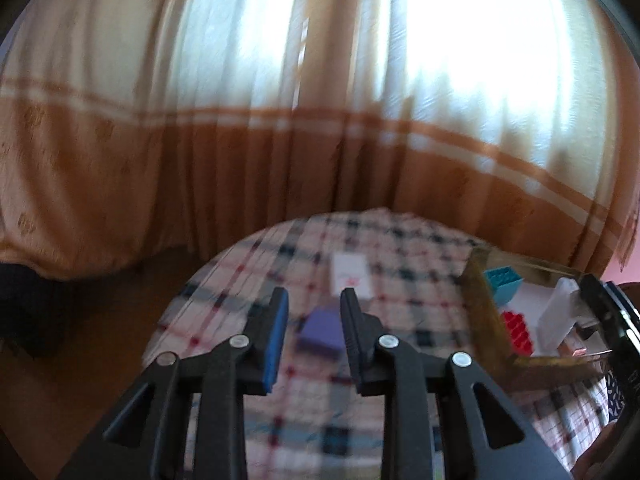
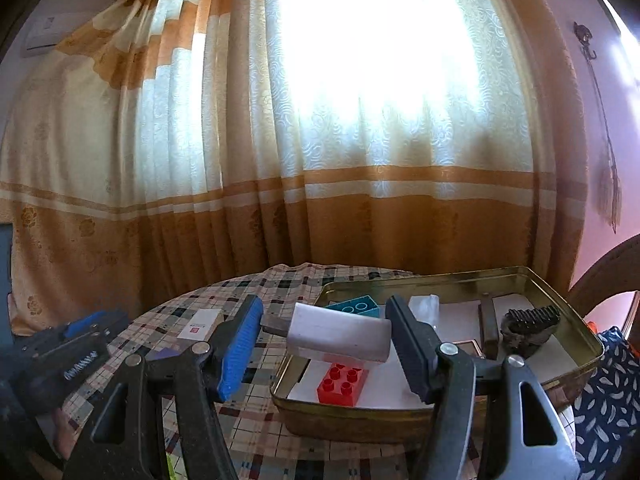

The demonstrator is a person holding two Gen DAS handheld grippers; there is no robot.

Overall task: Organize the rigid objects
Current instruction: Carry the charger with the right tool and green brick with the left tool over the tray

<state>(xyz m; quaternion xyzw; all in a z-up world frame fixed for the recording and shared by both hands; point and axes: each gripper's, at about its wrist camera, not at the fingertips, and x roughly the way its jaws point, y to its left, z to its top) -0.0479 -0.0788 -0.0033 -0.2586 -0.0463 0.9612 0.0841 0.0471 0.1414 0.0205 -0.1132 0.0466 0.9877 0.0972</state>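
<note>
My right gripper (image 2: 324, 301) is shut on a white rectangular block (image 2: 340, 338), holding it over the near left part of a golden tin (image 2: 400, 416). Under the block a red studded brick (image 2: 342, 382) lies in the tin, and a teal brick (image 2: 356, 307) lies further back. My left gripper (image 1: 314, 300) is shut with nothing between its fingers, above the checked tablecloth (image 1: 400, 264). A purple block (image 1: 322, 332) lies on the cloth just beyond its tips. In the left wrist view, the tin (image 1: 480, 300) is on the right with the white block (image 1: 560, 312) above it.
The tin also holds a dark toothed clip (image 2: 528, 324), a brown strip (image 2: 490, 328) and a clear plastic piece (image 2: 424, 304). A white card (image 2: 200, 322) lies on the round table. Orange and cream curtains (image 2: 280, 200) hang close behind. A wooden chair back (image 2: 600, 276) stands at the right.
</note>
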